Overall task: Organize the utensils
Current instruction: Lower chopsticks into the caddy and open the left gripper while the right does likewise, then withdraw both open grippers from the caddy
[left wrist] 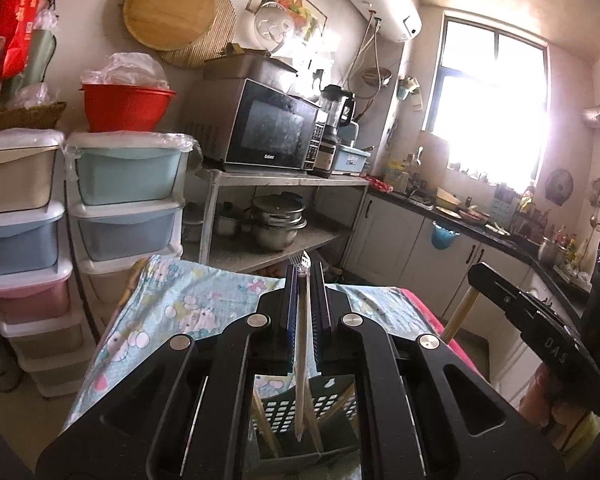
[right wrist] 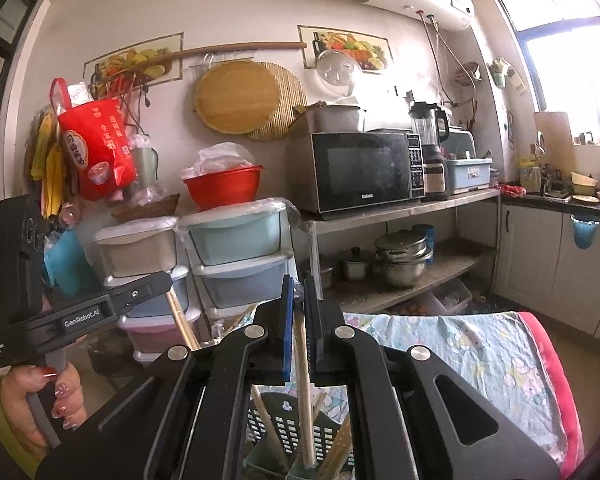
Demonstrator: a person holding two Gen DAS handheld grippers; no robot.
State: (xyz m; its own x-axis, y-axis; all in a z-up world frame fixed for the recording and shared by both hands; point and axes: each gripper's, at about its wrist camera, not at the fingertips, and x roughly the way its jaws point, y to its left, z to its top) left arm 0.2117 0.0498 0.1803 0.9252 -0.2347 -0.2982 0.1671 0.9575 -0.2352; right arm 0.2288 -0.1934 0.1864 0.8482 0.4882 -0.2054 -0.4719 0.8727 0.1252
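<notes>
My left gripper [left wrist: 305, 276] is shut on a pale-handled fork [left wrist: 301, 344] held upright, tines at the top. Its lower end hangs over a dark perforated utensil holder [left wrist: 288, 408] with several wooden sticks in it. In the right wrist view, my right gripper [right wrist: 298, 286] is shut on a wooden chopstick [right wrist: 305, 384] whose lower end reaches down into the same holder [right wrist: 284, 424]. Each gripper shows in the other's view: the right one [left wrist: 476, 274] with its stick [left wrist: 460, 316], the left one [right wrist: 164, 280] held by a hand [right wrist: 40, 396].
The holder stands on a table with a blue cartoon-print cloth [left wrist: 204, 308] and a pink edge [right wrist: 552, 372]. Behind are stacked plastic drawers [left wrist: 128, 200], a metal shelf [left wrist: 284, 180] with a microwave [right wrist: 364, 170] and pots [right wrist: 400, 256], and a crowded counter [left wrist: 460, 216].
</notes>
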